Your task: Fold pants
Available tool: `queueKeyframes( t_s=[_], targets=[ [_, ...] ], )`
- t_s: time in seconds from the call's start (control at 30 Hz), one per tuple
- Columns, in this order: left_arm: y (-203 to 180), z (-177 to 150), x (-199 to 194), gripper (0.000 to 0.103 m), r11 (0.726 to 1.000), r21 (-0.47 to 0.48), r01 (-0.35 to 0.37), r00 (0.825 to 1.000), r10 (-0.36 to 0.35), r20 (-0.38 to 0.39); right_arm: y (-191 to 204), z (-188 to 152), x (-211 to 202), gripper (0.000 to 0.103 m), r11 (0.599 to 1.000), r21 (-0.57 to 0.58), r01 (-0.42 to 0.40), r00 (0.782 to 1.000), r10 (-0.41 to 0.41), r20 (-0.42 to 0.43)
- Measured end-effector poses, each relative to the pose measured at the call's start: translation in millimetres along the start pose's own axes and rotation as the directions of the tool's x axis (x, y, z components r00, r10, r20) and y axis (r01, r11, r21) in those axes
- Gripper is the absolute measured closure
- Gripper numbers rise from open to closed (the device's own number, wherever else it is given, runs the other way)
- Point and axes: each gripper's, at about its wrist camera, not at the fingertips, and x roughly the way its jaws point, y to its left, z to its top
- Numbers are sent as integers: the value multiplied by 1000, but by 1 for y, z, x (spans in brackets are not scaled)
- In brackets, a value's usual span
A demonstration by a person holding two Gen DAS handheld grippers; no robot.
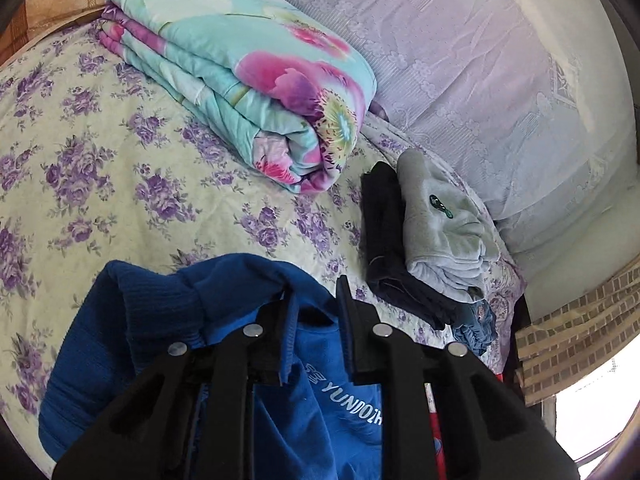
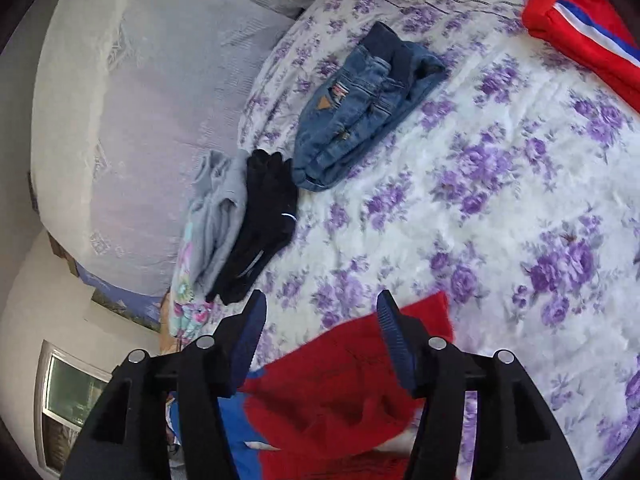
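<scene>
**Blue-and-red pants held at one end, loose at the other**

The left gripper (image 1: 316, 296) is clamped on a fold of the blue and red pants (image 1: 168, 320) — blue ribbed fabric bunches between its fingers above the floral bedsheet (image 1: 100, 160). The right gripper (image 2: 322, 316) stands with its jaws apart; the pants' red part lies beneath them, not pinched. Folded jeans (image 2: 360, 108), a black garment (image 2: 260, 220) and a grey garment (image 2: 220, 208) lie near the pillow (image 2: 140, 120) — a rolled quilt (image 1: 248, 80) sits further off.
</scene>
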Motion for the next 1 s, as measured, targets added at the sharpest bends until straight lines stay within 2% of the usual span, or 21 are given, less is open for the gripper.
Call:
queueKeyframes(
  t_s=[0.1, 0.27, 0.37, 0.47, 0.5, 0.53, 0.6, 0.63, 0.73, 0.83, 0.93, 0.97, 1.0],
  targets=[
    [3, 0, -9, 85, 1000, 17, 13, 1000, -14, 16, -23, 6, -3, 44, 998, 65, 22, 1000, -23, 14],
    [7, -3, -24, 85, 999, 12, 30, 999, -30, 42, -37, -1, 1, 44, 997, 79, 25, 999, -22, -46],
    [8, -6, -30, 85, 999, 9, 39, 998, -39, 47, -38, -17, 0, 45, 998, 45, 38, 996, -34, -85],
    [8, -8, -32, 85, 999, 22, 35, 998, -36, 46, -29, -27, -1, 45, 998, -47, 49, 993, -54, -109],
    [7, -8, -32, 85, 999, 30, 29, 999, -30, 44, -27, -28, 2, 48, 996, -73, 54, 992, -62, -106],
    [6, -8, -31, 85, 999, 34, 21, 999, -22, 44, -25, -28, 5, 68, 994, -89, 56, 992, -66, -109],
    [6, -7, -30, 85, 999, 27, 17, 999, -19, 47, -25, -25, 10, 86, 996, -78, 34, 994, -42, -104],
    [5, -6, -30, 85, 1000, 22, 22, 999, -23, 47, -23, -20, 8, 87, 997, -70, 21, 996, -27, -85],
    [-5, 1, -31, 85, 999, 34, 32, 998, -33, 51, -4, 6, -4, 88, 994, -110, -23, 1000, 22, -6],
    [-27, 11, -28, 85, 996, 85, 25, 997, -31, 74, 14, 40, -7, 88, 991, -134, -12, 998, 20, 61],
    [-38, 25, -3, 84, 994, 108, 13, 999, -17, 38, 6, 69, 10, 87, 991, -124, 54, 996, -44, 82],
    [-33, 28, 16, 83, 997, 75, -6, 1000, 6, -6, -1, 75, 19, 84, 990, -111, 82, 995, -75, 61],
    [-27, 29, 32, 76, 999, 40, -33, 998, 35, -53, -13, 81, 31, 76, 990, -81, 117, 993, -114, 33]
  ],
)
